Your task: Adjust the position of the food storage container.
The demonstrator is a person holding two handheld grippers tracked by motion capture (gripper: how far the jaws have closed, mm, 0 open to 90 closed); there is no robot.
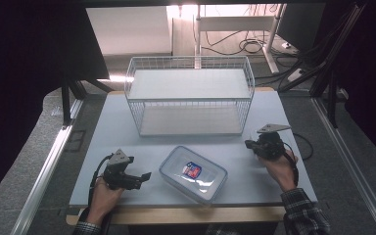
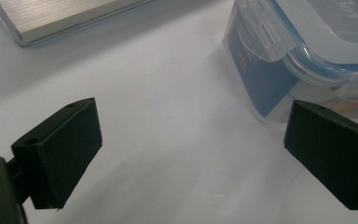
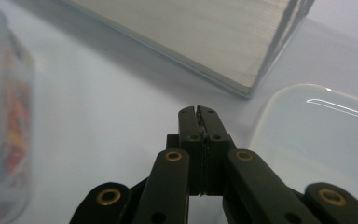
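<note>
Closest to the near edge of the counter (image 1: 127, 132) sits a clear plastic box (image 1: 193, 173), lying flat and turned at a slant, between the two hands and a little nearer the left one. It has rounded corners, a see-through lid with a blue seal under the rim and a clip on its side, and a red-and-blue label showing through the top. Nothing but the label can be made out inside.

Left hand-held gripper (image 1: 146, 176) lies low near the counter's near left corner, pointing at the box; in its own view the jaws stand wide apart with bare counter between them, and the box (image 2: 303, 56) sits just beyond the right-hand jaw, not touched. Right hand-held gripper (image 1: 249, 144) hovers toward the right edge, apart from the box, its jaws pressed together on nothing (image 3: 198, 113).

Behind the box, along the far edge, stands a white wire basket (image 1: 191, 100), with nothing visible in it.

Risks, as I judge them: the smooth, rounded walls could slip between the jaws, especially if only one corner is caught, since the box lies at a slant. A push from a single jaw would more likely slide it across the slick counter than grip it. Catching the clip could pop the lid.
</note>
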